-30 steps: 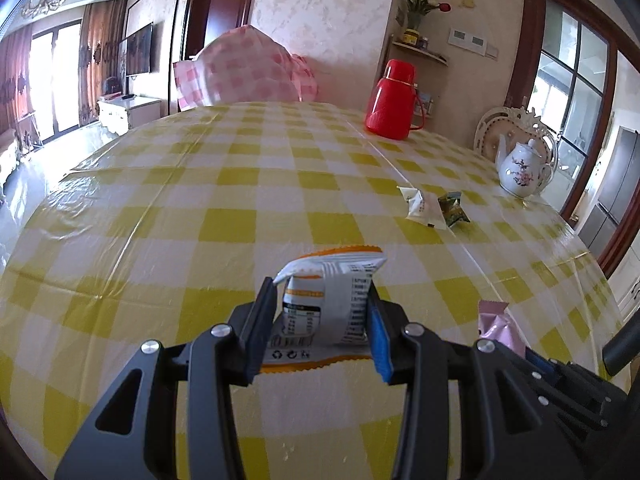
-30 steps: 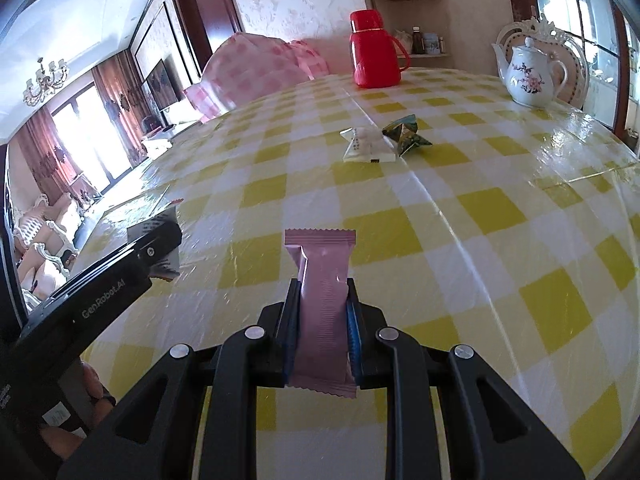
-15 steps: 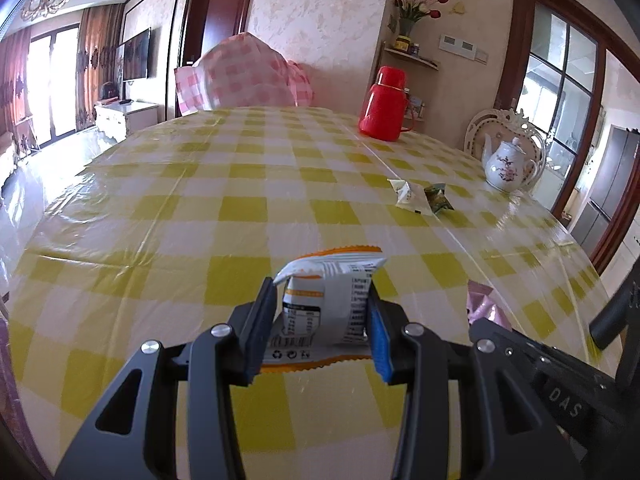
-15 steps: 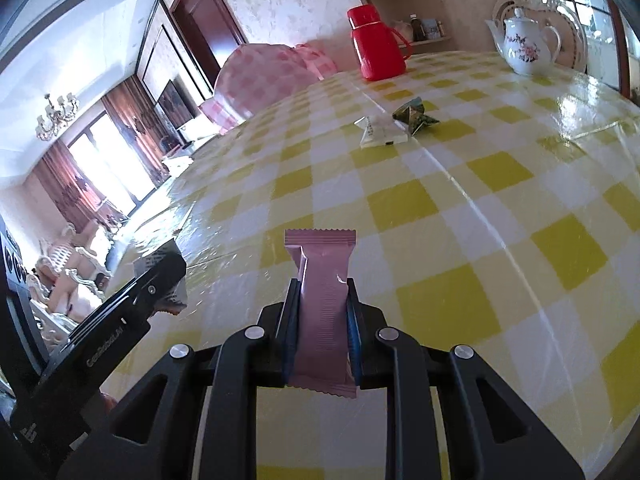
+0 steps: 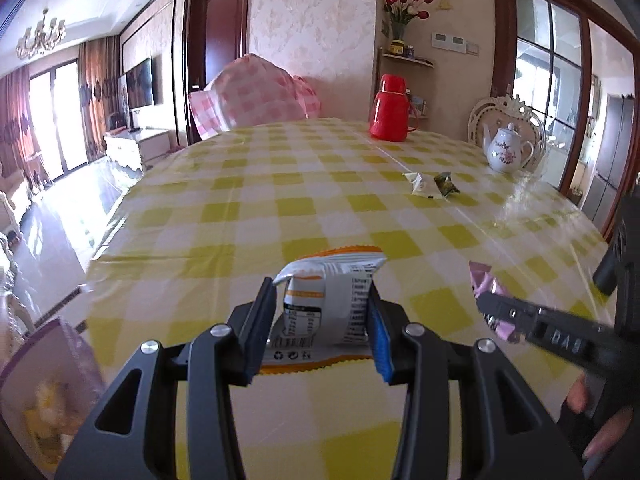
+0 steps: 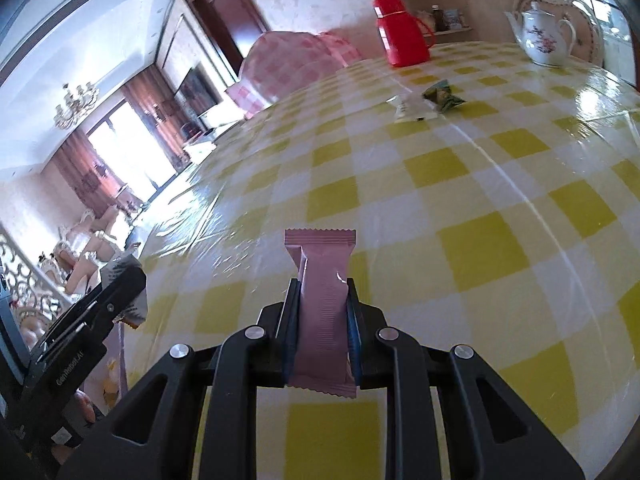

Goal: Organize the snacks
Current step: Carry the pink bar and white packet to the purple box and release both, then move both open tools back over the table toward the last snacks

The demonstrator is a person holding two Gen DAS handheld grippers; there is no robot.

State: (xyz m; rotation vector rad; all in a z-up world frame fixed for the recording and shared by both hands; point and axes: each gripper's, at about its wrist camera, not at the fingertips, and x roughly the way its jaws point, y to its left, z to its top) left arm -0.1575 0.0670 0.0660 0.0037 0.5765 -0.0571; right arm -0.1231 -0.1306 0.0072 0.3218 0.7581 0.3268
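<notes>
My left gripper [image 5: 320, 320] is shut on a white and orange snack packet [image 5: 328, 300], held above the near edge of the yellow checked table [image 5: 280, 184]. My right gripper [image 6: 322, 320] is shut on a pink wrapped bar [image 6: 322, 308]; in the left wrist view the pink bar [image 5: 486, 284] shows at the right. Two more snacks lie far out on the table: a white packet [image 5: 424, 186] and a green one [image 5: 447, 184], touching each other. In the right wrist view the left gripper's arm [image 6: 80, 320] reaches in at the lower left.
A red thermos [image 5: 390, 108] and a white flowered teapot [image 5: 506, 148] stand at the table's far side. A purple box [image 5: 48, 380] with a yellow picture sits low at the left, off the table edge. A pink checked cushion [image 5: 256, 96] lies behind the table.
Both grippers have drawn back toward the table's near left edge with their snacks still held. The purple box has come into the left wrist view.
</notes>
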